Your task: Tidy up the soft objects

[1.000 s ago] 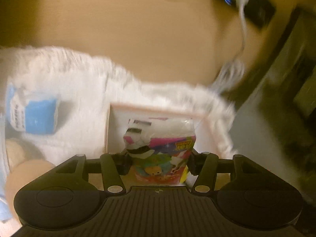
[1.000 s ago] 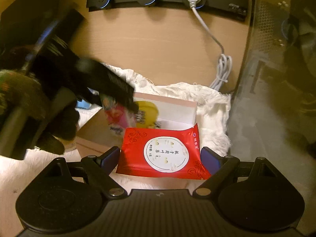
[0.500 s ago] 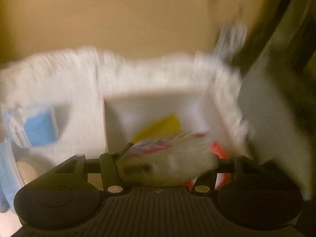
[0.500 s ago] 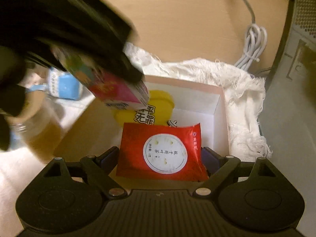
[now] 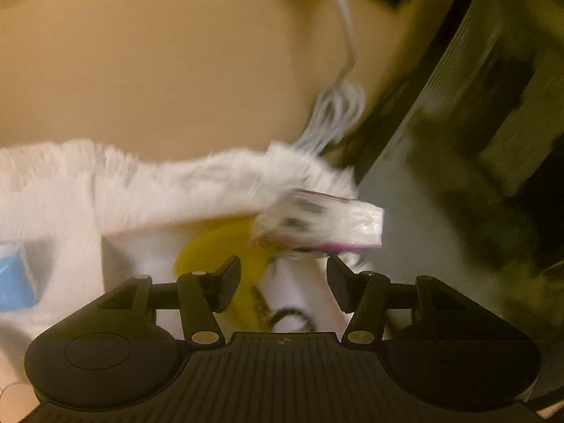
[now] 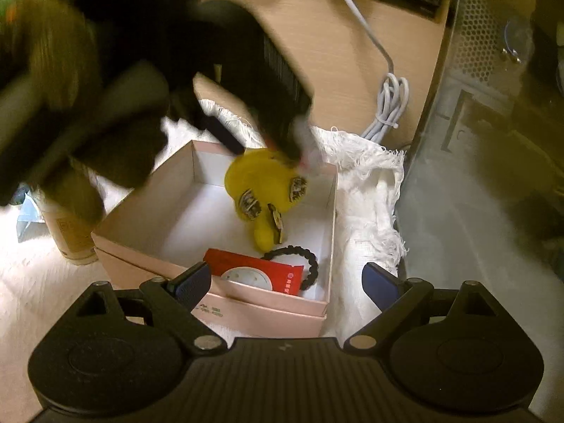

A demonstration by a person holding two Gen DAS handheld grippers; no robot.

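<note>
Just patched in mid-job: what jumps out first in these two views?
In the right wrist view, an open pink box on a white cloth holds a yellow toy, a red packet and a black hair tie. In the left wrist view, a blurred colourful pack hangs just beyond the open left hand-held gripper.

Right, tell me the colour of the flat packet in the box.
Red with a white round label, clearest in the right wrist view.

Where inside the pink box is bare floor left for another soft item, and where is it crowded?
Free: the white floor along the left wall of the pink box, left of the yellow toy. Crowded: the right and near side, holding the red packet and black hair tie.
</note>
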